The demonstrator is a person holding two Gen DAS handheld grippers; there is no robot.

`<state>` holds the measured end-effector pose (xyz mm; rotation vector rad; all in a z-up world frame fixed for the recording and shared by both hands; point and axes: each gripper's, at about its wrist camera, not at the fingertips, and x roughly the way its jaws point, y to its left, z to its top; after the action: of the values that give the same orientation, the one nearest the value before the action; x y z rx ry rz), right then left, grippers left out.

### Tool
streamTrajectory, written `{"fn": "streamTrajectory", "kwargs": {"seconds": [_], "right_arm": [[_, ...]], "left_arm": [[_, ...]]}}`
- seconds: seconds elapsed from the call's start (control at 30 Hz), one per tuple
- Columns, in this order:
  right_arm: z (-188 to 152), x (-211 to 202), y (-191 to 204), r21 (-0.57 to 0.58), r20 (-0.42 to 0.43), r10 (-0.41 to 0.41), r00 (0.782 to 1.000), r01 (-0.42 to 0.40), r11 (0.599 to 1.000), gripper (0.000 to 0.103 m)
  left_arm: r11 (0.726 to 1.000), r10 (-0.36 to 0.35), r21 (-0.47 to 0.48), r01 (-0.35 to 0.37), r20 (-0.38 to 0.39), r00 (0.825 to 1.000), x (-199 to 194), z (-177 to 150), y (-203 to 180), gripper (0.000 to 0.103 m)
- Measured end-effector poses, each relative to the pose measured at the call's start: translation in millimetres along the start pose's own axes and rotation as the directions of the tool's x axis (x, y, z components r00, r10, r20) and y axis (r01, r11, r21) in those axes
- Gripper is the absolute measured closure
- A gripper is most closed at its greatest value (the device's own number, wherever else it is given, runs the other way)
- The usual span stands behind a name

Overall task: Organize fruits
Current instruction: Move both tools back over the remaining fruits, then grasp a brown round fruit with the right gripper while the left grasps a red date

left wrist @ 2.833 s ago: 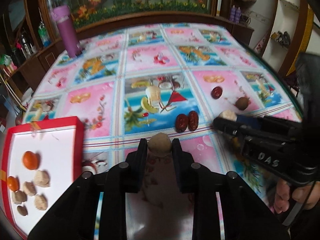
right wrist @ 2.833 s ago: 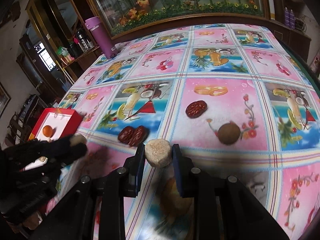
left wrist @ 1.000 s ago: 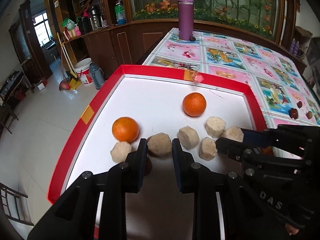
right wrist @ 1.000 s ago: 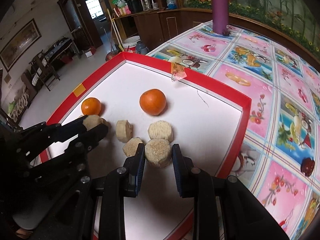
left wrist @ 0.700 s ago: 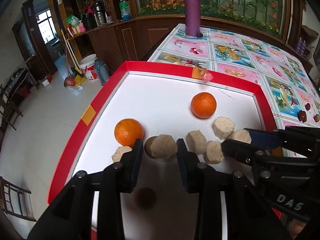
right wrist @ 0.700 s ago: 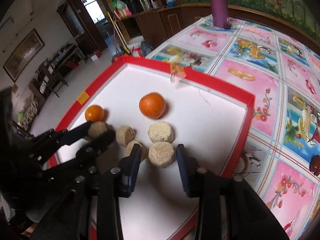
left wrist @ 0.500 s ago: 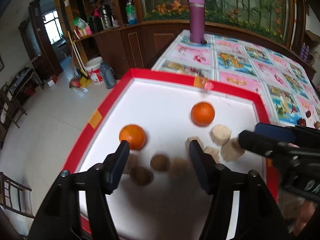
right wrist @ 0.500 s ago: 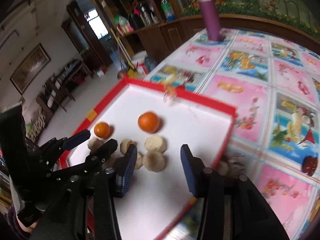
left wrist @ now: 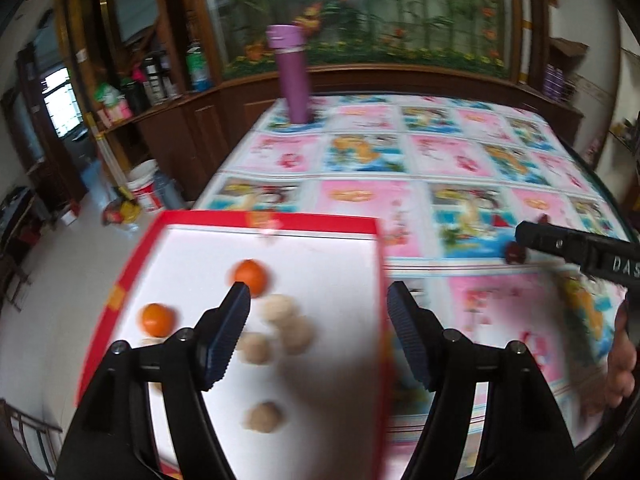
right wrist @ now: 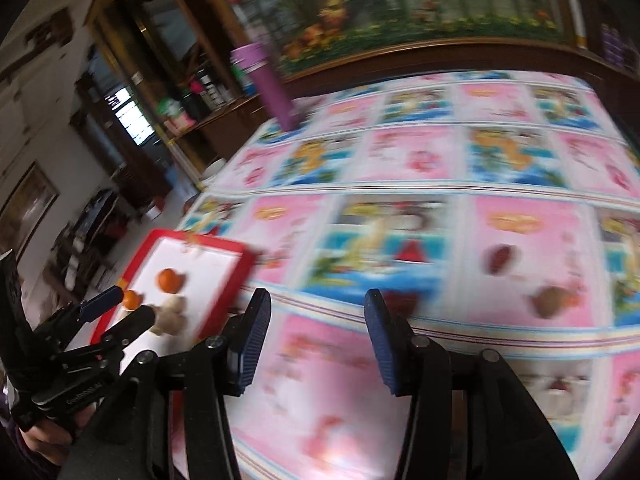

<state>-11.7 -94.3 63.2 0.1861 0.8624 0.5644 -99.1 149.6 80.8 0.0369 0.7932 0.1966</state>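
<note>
While apart, left gripper [left wrist: 318,304] above tray [left wrist: 260,227] fruits.

A purple flask [left wrist: 293,76] stands upright on the far patterned tablecloth [left wrist: 460,152].

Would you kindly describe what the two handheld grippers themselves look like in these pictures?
Both are matt black plastic frames with round bolt heads at the joints. The left gripper and right gripper each carry two fingers faced with dark blue ribbed pads. White lettering, partly cut off, shows on the right gripper's side in the left wrist view. No cables or sleeves can be made out.
</note>
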Motion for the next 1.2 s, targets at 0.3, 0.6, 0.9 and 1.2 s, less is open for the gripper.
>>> {"fn": "streamTrajectory", "kwargs": {"seconds": [0.3,0.6,0.9,1.2], "right_arm": [[-5.3,-31.8,-85.7,0.066,0.023,-0.162,0.987,0.16,0.985,0.055],[-9.5,-14.3,-111.2,0.071,-0.043,-0.19,0.981,0.192,0.979,0.055],[-1.4,7.3,-109.4,0.049,-0.061,-0.23,0.971,0.234,0.971,0.071],[-2.9,6.6,-110.6,0.045,-0.042,-0.222,0.974,0.224,0.974,0.077]], "left_arm": [[0.978,-0.147,0.142,0.155,-0.06,0.987,20.4,11.7,-77.3,0.031],[0.94,-0.216,0.23,0.25,-0.163,0.963,59.0,13.7,-128.5,0.031],[0.939,-0.206,0.234,0.25,-0.197,0.958,82.6,20.1,-138.9,0.031],[0.937,-0.213,0.234,0.261,-0.212,0.954,100.0,28.1,-151.4,0.032]]}}
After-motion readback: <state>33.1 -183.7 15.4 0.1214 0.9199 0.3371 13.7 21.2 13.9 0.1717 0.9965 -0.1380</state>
